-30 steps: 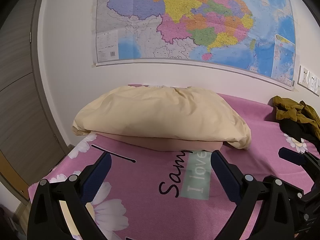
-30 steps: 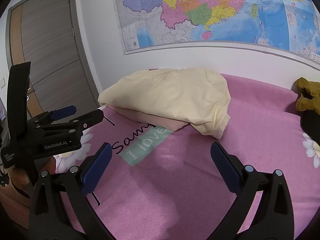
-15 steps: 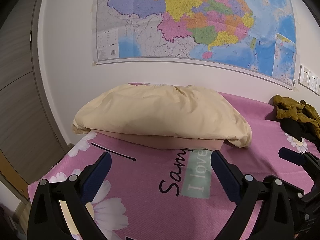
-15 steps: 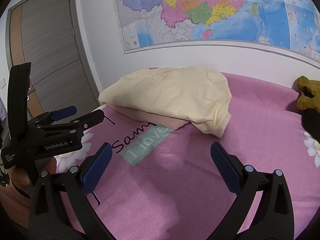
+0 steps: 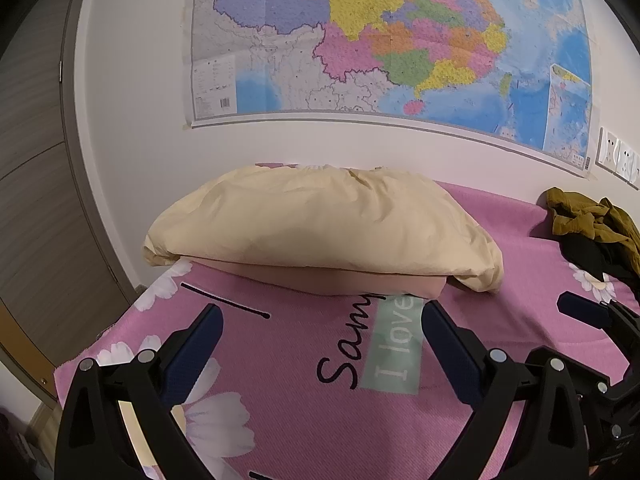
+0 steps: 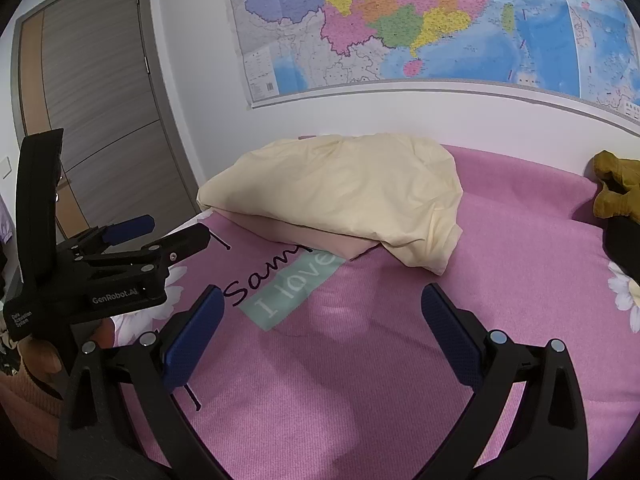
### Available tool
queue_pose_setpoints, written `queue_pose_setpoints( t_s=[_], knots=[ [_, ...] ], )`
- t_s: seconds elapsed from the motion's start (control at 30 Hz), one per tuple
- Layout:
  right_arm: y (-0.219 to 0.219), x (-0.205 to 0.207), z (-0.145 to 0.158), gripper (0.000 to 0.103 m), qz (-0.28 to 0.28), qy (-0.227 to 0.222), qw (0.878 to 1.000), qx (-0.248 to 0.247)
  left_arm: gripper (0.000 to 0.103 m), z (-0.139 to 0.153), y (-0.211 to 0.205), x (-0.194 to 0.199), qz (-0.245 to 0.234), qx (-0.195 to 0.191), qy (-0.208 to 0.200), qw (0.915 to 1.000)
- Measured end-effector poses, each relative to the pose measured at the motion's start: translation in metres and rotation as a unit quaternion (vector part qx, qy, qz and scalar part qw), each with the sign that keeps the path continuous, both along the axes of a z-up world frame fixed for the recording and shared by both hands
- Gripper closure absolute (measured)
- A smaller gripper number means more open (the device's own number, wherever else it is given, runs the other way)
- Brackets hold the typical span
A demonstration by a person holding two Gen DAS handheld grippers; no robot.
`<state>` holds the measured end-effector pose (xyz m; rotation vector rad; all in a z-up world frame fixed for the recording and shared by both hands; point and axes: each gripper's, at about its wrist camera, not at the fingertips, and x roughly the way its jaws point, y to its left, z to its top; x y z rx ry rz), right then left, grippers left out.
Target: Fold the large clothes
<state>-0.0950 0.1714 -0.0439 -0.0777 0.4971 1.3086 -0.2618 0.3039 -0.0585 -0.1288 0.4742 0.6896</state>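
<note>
Left wrist view shows, nearest to me, the left gripper (image 5: 320, 340) with its two blue fingers wide apart, holding nothing, above the pink bed sheet (image 5: 304, 420). The right gripper (image 6: 320, 320) is the same in its own view, fingers spread and empty, and it stands just beside the other one. On the left tool body I can read "GenRobot.AI" (image 6: 115, 300), and a smaller label that seems to say "Data Acquisition System". On the sheet is written "Sam…" in black and "I love" (image 5: 394, 350) on a pale green strip; the rest goes under the pillows. Behind that, near the far left corner of the bed, lies a cream pillow (image 5: 320, 224) on top of a flatter pinkish pillow (image 5: 340, 282). The clothes (image 5: 592, 220), an olive piece crumpled over something black, are heaped at the far right edge of the bed, well apart from both grippers. I judge they are soft, light and limp, so better to pinch a hem or shoulder edge. A big coloured map (image 5: 392, 40) hangs on the wall behind
</note>
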Motion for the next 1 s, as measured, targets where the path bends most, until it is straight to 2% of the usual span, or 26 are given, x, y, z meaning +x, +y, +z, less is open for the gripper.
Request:
queue_pose_setpoints(
  t_s=[1.0],
  knots=[
    [0.0019,0.0014,-0.0022,0.006,0.001,0.005,1.000,-0.003,0.007,-0.0046,0.0003,0.0021,0.001,-0.003,0.005,1.0000]
  ],
)
